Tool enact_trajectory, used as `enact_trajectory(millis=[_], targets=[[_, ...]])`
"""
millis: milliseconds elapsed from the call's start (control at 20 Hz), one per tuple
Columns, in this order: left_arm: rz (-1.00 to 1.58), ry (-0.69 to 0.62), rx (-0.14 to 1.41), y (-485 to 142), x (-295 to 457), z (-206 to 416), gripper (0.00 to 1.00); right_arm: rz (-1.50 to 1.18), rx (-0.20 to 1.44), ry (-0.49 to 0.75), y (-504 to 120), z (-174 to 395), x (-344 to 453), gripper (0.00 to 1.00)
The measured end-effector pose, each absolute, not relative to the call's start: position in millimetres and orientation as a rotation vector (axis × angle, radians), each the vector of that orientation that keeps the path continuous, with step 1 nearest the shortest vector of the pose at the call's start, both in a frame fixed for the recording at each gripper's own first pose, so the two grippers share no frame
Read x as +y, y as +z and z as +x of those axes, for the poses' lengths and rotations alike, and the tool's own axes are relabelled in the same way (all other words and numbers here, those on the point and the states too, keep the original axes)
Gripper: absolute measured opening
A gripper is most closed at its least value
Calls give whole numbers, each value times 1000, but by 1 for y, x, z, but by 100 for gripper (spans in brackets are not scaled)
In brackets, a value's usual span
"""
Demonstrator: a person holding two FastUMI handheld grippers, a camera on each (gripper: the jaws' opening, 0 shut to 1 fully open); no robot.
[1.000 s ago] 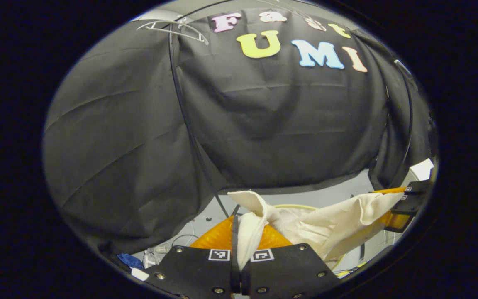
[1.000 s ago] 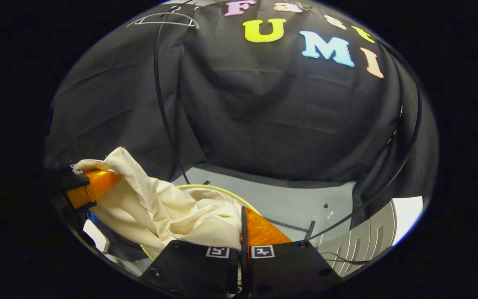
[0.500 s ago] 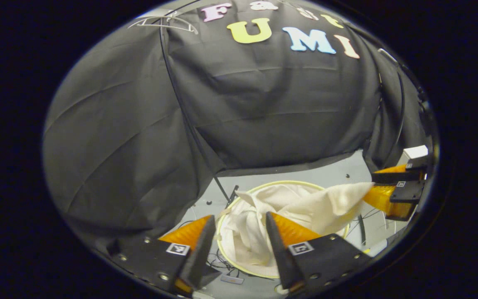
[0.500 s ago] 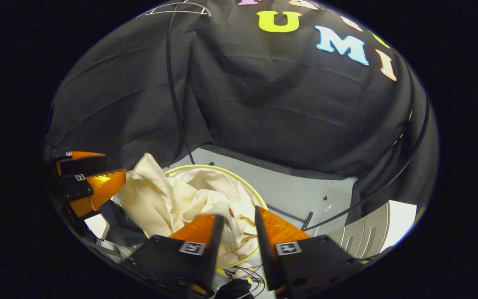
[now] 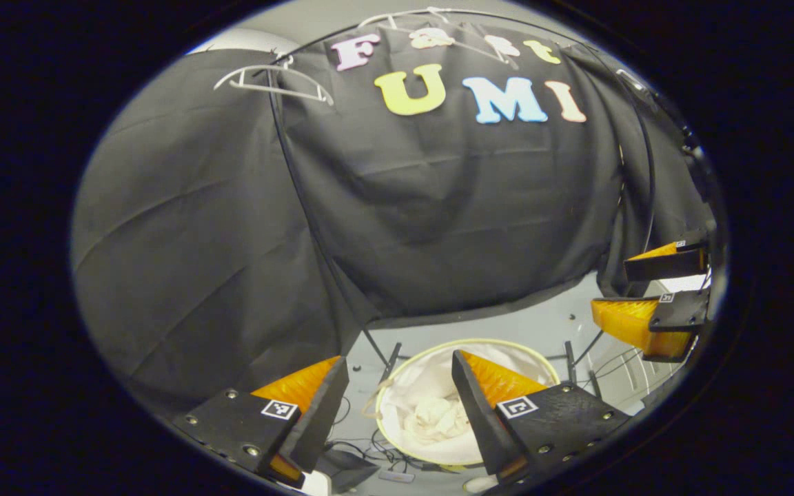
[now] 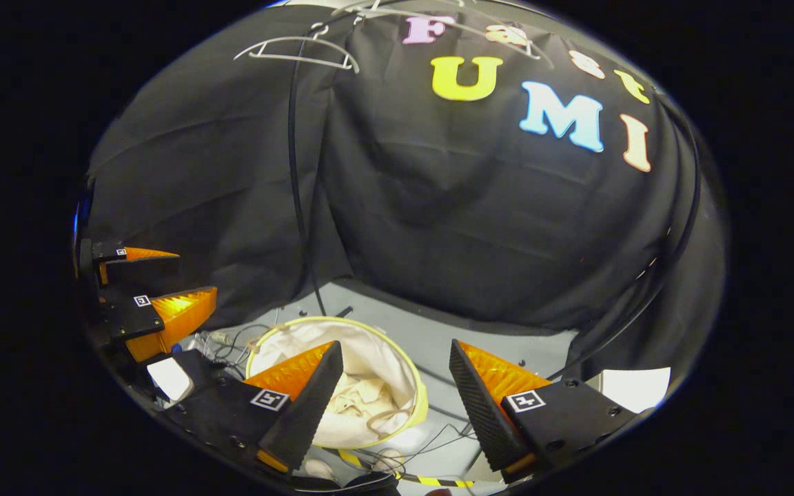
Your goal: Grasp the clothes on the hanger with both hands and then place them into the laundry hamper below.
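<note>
Booth floor [image 5: 548,324]: pale surface ahead of and below both grippers; the hamper stands on it, with loose cables lying around its base.
Laundry hamper [image 5: 532,353]: round, light-rimmed tub directly below and just ahead of the left gripper; in the right gripper view [image 6: 416,386] it sits below and between that gripper's two fingers, slightly toward its left finger.
Clothes [image 5: 435,417]: cream fabric, crumpled inside the hamper, fully below the rim; nothing hangs over the edge [image 6: 362,399].
Hanger [image 5: 273,77]: pale and bare, high up and ahead of the left gripper, against the dark cloth; also high and ahead in the right gripper view [image 6: 300,52].
Left gripper [image 5: 397,386]: fingers spread wide, holding nothing, poised above the hamper opening. In the right gripper view it appears far to that gripper's left [image 6: 163,286], likewise spread.
Right gripper [image 6: 397,372]: fingers spread wide, holding nothing, above the hamper's near edge. In the left gripper view it appears far to that gripper's right [image 5: 635,293], likewise spread.
Step in hand: release judged complete; the garment rests in the hamper.
Next move: judged to call only for lifting both grippers clear without snagging the fabric or the rim.
</note>
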State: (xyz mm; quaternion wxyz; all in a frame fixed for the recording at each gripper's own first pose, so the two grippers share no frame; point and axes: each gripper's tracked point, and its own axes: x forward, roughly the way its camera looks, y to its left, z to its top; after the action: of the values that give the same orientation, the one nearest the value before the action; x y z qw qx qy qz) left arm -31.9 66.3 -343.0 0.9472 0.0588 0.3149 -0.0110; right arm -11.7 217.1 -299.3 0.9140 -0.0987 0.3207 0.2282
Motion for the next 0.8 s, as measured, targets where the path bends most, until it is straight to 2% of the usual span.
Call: enact_trajectory(millis=[500, 800], targets=[[41, -47, 299, -157, 68, 6, 89, -64, 325, 318, -129, 21, 158, 97], [-1, -61, 174, -85, 69, 10, 89, -41, 199, 225, -72, 16, 117, 97]])
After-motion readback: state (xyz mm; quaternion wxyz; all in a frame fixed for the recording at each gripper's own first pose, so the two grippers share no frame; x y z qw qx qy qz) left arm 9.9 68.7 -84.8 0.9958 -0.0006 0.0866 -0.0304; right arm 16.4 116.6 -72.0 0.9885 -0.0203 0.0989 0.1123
